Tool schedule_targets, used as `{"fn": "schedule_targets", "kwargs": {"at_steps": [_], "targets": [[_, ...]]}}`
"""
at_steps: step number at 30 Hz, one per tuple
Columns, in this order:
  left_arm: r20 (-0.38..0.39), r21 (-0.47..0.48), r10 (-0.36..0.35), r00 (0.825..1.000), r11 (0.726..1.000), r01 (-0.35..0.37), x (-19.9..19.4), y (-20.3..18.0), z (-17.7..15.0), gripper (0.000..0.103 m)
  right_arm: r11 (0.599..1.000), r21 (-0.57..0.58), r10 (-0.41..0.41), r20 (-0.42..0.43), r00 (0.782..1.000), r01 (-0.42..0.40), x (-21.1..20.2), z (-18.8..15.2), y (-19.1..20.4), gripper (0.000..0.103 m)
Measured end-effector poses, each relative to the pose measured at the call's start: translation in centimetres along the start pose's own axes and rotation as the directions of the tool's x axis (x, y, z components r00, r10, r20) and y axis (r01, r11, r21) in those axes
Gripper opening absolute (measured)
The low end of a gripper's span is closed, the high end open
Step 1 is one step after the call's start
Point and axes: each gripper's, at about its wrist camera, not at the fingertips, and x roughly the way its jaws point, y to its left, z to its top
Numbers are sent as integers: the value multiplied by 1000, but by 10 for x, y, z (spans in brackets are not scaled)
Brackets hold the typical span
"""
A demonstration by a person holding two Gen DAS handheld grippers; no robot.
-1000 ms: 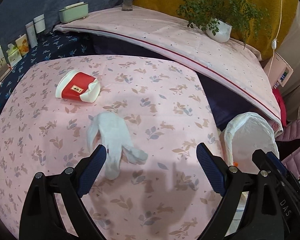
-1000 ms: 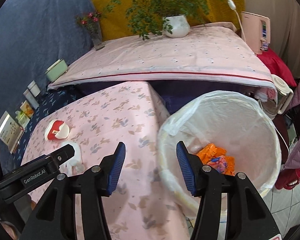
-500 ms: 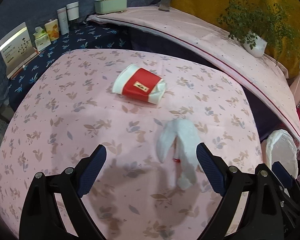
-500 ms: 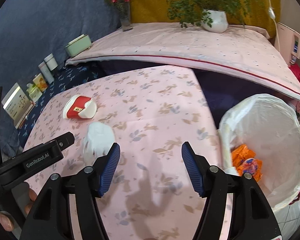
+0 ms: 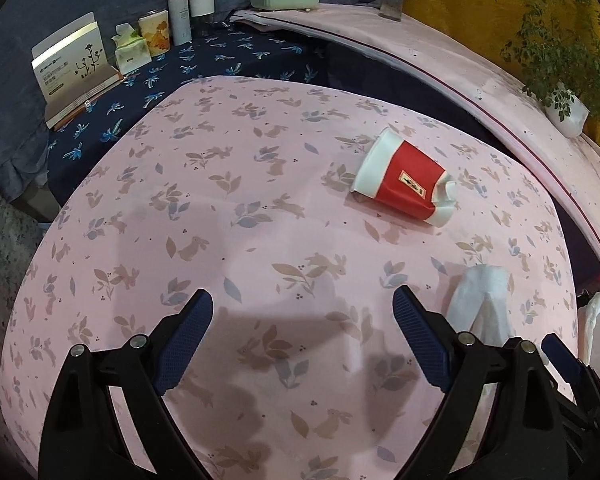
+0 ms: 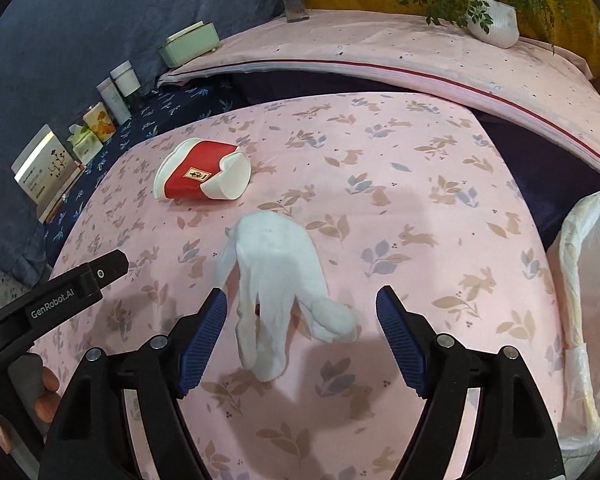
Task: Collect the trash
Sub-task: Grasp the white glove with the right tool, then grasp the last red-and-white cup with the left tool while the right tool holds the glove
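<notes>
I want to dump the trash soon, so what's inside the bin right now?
The bin sits at the table's right edge; only its white liner shows. Its bottom is out of view, so any contents cannot be seen.

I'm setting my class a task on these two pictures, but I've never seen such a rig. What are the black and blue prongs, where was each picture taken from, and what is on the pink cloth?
The prongs are two handheld grippers, one in each of a person's hands; no robot arm is involved. Each carries a wide-angle camera looking forward along its jaws, so one picture comes from the left gripper and the other from the right gripper. Both stand open and hold nothing.

On the pink tablecloth lie a crushed red and white paper cup on its side and a crumpled white tissue. The right gripper's jaws straddle the tissue's near end without touching it. At the table's right edge stands a bin lined with a white bag. The black bar at that picture's left is the left gripper.
</notes>
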Motion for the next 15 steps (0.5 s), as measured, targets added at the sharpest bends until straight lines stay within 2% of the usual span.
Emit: {"fn": "schedule_targets", "kwargs": {"at_steps": [4, 8, 11, 13, 14, 15], "targets": [[-3, -4, -3, 1000, 1000, 3, 7, 1, 9, 87, 1000, 4, 0, -16, 1000, 0, 17, 6, 6, 74], [-15, -14, -43, 999, 999, 43, 14, -7, 20, 87, 1000, -10, -13, -30, 999, 13, 32, 9, 9, 71], [-25, -25, -77, 997, 997, 76, 21, -20, 29, 87, 1000, -23, -21, -38, 999, 20, 39, 9, 7, 46], [-29, -30, -88, 996, 996, 87, 25, -28, 34, 87, 999, -39, -31, -30, 999, 30, 39, 10, 6, 36], [-30, -32, -92, 995, 995, 91, 28, -31, 37, 87, 999, -44, -31, -31, 999, 30, 38, 10, 5, 26], [-31, -35, -95, 995, 995, 94, 31, -35, 40, 87, 998, -47, -30, -28, 999, 28, 37, 10, 3, 23]]}}
